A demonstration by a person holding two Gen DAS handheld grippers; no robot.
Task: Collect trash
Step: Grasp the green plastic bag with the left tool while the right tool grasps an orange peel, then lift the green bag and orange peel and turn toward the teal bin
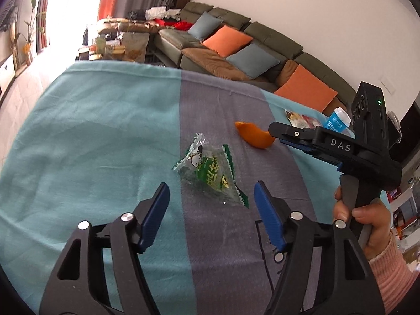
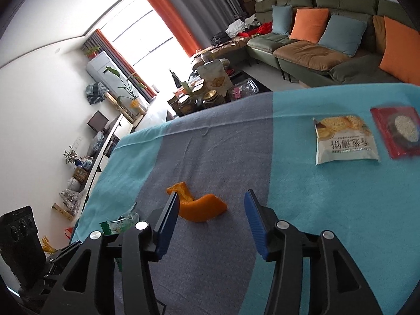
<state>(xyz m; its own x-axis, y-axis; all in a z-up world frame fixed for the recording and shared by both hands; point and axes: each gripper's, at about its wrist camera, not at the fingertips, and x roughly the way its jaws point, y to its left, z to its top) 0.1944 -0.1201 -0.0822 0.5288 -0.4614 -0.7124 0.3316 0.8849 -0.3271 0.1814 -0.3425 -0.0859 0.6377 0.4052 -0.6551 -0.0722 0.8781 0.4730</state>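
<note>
We hold both grippers over a counter point(image 1: 78, 136) covered with a cloth in teal bands and one grey band down the middle.

The left gripper point(image 1: 211, 193) hovers above the grey band with its jaws spread wide, gripping nothing. A crumpled green and clear wrapper point(image 1: 210, 172) lies flat on the grey band just ahead of the jaws, in line with the gap between them and touching neither.

The right gripper point(image 2: 210, 204) also has its jaws wide apart and empty. An orange peel point(image 2: 199, 208) sits on the grey band, curled with one end sticking up, partly inside the gap and close against the jaw on the picture's left; we cannot tell whether it touches that jaw. In the left wrist view the peel point(image 1: 253, 136) lies beyond the wrapper, apart from it, with the tip of the right gripper point(image 1: 274, 128) right at it.

On the teal band toward the counter's right edge lie a white snack bag point(image 2: 345, 141) and, just beside it, a red packet point(image 2: 399, 134), both flat and well apart from the peel. In the left wrist view a small blue and white bottle point(image 1: 338, 120) shows behind the right gripper.

Beyond the counter's far edge stands a sofa point(image 2: 309, 55) with orange and blue cushions.
</note>
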